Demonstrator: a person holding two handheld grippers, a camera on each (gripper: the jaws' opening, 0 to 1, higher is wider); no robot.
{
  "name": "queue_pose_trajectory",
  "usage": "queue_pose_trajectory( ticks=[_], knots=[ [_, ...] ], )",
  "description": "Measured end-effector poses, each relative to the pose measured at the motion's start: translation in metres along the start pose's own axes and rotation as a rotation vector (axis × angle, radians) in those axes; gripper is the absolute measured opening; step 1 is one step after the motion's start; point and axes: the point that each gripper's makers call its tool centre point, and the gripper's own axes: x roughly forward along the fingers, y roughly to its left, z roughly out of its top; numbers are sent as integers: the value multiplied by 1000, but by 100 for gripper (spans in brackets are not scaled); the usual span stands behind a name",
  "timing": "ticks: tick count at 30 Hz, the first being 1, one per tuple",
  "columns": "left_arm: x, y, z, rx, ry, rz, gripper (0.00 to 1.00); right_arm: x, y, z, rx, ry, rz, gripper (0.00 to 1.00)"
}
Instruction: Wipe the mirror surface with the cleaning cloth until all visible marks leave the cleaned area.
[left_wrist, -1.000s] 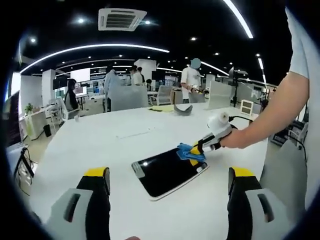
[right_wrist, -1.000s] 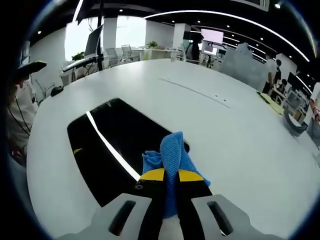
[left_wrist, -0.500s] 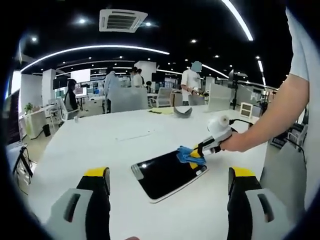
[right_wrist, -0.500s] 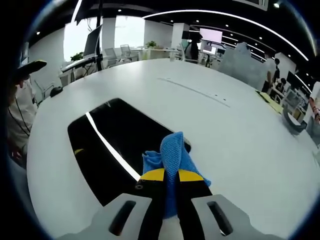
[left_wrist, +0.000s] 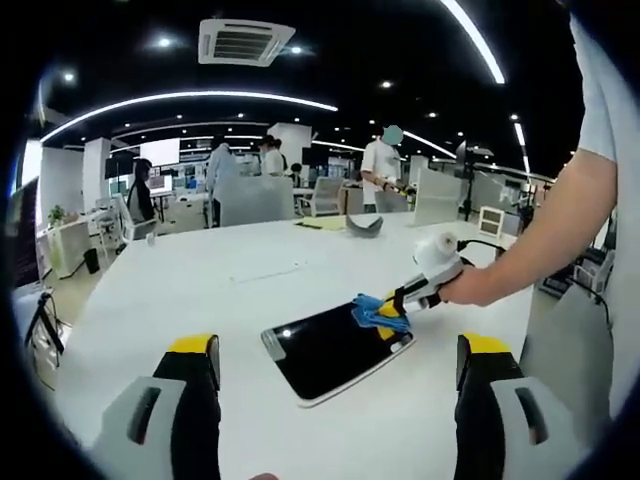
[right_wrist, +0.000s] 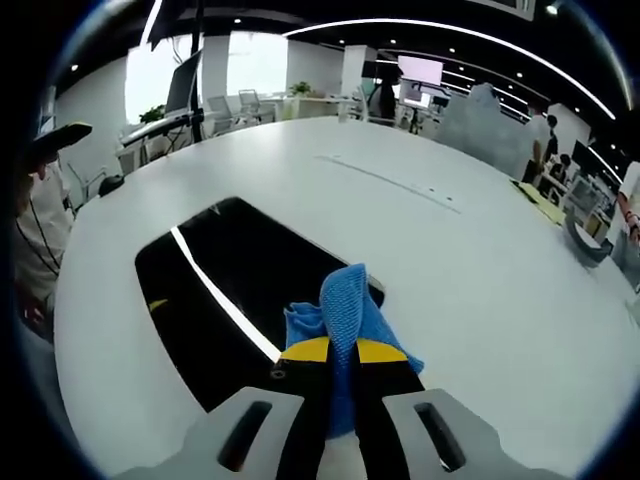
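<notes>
Right gripper view: the right gripper (right_wrist: 341, 352), jaws clamped on one blue cloth (right_wrist: 345, 310), presses it on the end of one dark mirror (right_wrist: 230, 280) lying flat on the white surface (right_wrist: 450, 270) near its edge, while the left gripper (left_wrist: 335, 365) hovers with jaws wide apart.

mirror (right_wrist: 235, 290) corner under blue cloth (right_wrist: 345, 310), marks too small to tell

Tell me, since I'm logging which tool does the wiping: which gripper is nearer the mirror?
Right. The right gripper, shut on the blue cloth, sits at the mirror's edge, cloth against it. The left gripper is open, held back from the mirror's near end.
</notes>
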Motion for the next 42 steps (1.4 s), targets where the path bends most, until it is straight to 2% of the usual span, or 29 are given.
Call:
queue_pose_trajectory(
  ticks=[9,25,42],
  knots=[
    [2,0,0,3,-2,-4,99,0,1,1,16,-10,1,3],
    [2,1,1,1,-11,-7,99,1,4,2,-20,-5,9,3],
    [1,2,1,-1,-14,-6,99,9,25,11,-33,-15,51,2]
  ],
)
